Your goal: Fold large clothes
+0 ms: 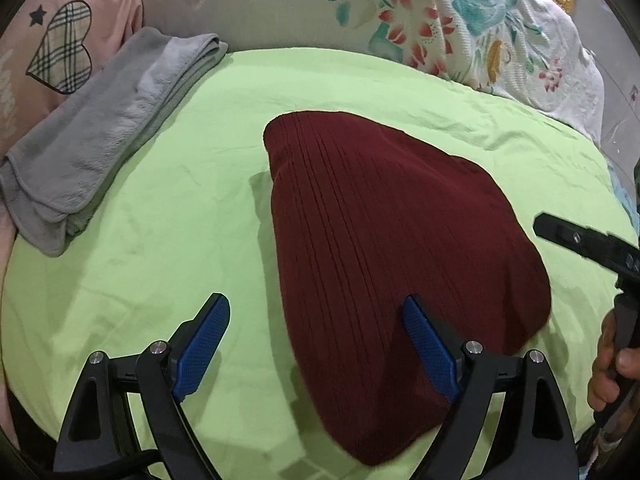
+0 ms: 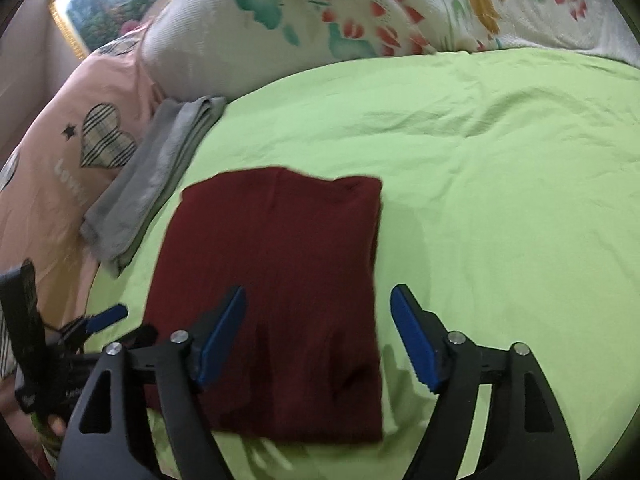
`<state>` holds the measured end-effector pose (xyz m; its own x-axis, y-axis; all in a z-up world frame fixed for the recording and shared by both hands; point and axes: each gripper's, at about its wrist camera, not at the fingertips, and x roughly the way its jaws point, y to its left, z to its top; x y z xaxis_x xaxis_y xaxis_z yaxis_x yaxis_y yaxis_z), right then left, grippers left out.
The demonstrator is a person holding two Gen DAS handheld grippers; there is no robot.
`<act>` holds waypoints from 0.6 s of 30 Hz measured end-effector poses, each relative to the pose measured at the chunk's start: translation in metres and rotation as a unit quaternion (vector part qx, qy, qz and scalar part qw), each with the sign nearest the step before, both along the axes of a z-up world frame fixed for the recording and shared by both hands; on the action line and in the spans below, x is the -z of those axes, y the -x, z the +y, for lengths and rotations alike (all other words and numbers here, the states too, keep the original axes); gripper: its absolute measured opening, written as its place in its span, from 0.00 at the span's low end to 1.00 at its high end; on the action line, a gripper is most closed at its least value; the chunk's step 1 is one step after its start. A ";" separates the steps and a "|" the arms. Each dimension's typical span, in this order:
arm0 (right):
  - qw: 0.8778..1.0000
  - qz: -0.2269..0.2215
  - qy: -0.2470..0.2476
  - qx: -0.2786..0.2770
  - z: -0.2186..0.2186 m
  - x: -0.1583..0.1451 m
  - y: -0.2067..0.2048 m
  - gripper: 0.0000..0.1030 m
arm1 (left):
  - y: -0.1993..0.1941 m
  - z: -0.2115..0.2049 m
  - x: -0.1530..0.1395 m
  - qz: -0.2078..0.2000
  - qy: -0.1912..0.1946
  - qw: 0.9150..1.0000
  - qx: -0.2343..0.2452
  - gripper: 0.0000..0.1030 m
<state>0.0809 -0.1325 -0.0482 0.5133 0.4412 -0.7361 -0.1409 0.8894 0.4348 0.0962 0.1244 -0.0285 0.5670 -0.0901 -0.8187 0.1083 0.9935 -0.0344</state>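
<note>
The dark red garment lies folded into a flat rectangle on the green sheet, directly ahead of and below both hand-held grippers, its long axis running away from them toward the floral pillows. The right gripper hangs above the garment's near right part, jaws spread wide with nothing between the pads, its left finger over the cloth and its right finger over bare sheet just past the garment's right edge. The left gripper is likewise released and empty, straddling the garment's left edge: right finger over the cloth, left finger over the sheet. Each gripper is thus nearest its own long side, and neither looks closer overall. Right of the right gripper the sheet is open and only lightly wrinkled, giving free room. Left of the left gripper a folded grey towel lies near the garment's far left corner, which narrows the room there.
</note>
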 end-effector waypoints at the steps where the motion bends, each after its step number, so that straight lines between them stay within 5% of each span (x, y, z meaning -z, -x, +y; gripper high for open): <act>1: 1.000 -0.001 0.002 -0.007 0.003 -0.001 0.008 0.76 | 0.008 0.001 -0.001 0.000 -0.002 1.000 -0.001 0.87; 18: 0.991 0.037 0.080 -0.101 0.028 0.015 0.117 0.79 | 0.107 0.013 0.023 0.029 -0.074 0.997 0.016 0.89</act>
